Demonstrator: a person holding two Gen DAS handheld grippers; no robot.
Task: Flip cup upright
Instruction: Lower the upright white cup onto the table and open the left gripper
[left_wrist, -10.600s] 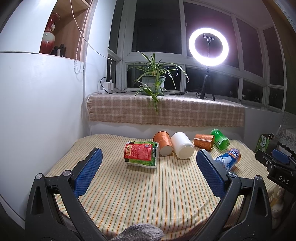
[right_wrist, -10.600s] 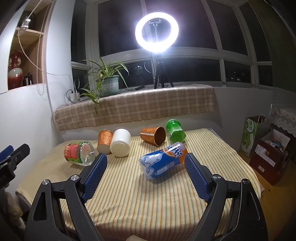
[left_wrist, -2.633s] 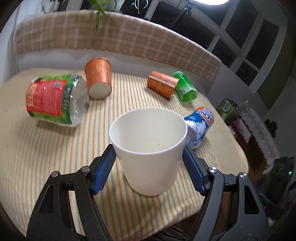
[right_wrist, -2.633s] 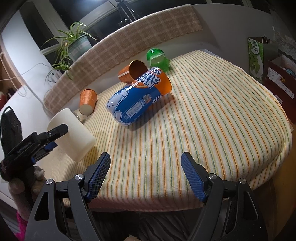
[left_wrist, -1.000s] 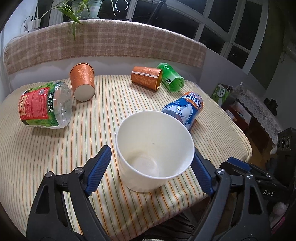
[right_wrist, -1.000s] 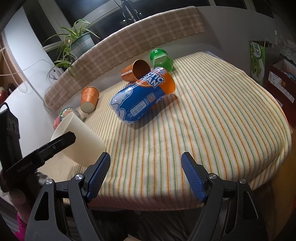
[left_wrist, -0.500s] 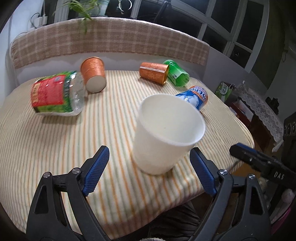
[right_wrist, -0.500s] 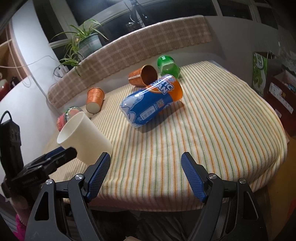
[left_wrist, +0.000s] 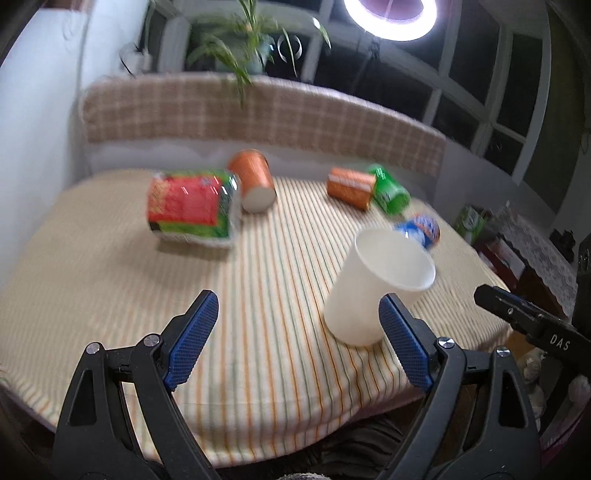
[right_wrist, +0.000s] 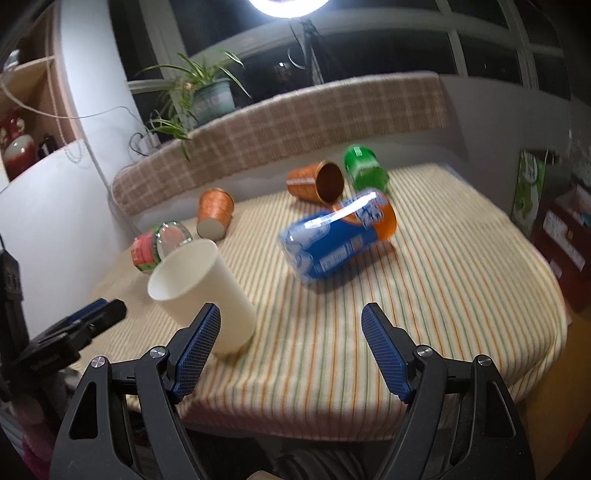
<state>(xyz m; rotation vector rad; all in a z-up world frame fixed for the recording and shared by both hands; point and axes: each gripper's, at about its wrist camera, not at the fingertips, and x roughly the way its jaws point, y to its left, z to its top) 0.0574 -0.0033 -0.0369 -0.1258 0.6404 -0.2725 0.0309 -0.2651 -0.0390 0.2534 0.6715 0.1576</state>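
The white paper cup (left_wrist: 376, 284) stands mouth-up on the striped tablecloth near the table's front edge; it also shows in the right wrist view (right_wrist: 203, 291). My left gripper (left_wrist: 295, 339) is open and empty, with the cup just beyond its right finger. My right gripper (right_wrist: 291, 349) is open and empty, with the cup behind its left finger. The left gripper's tip (right_wrist: 92, 314) shows at the left of the right wrist view.
On the table lie a red-and-green bottle (left_wrist: 192, 206), two orange cups (left_wrist: 255, 181) (left_wrist: 351, 188), a green cup (left_wrist: 389, 188) and a blue-and-orange cup (right_wrist: 336, 236). Boxes (right_wrist: 532, 188) stand on the floor at right. A plaid ledge with a plant is behind.
My left gripper has drawn back and left of the white cup, which now stands free on the cloth. The right wrist view has tilted up slightly.
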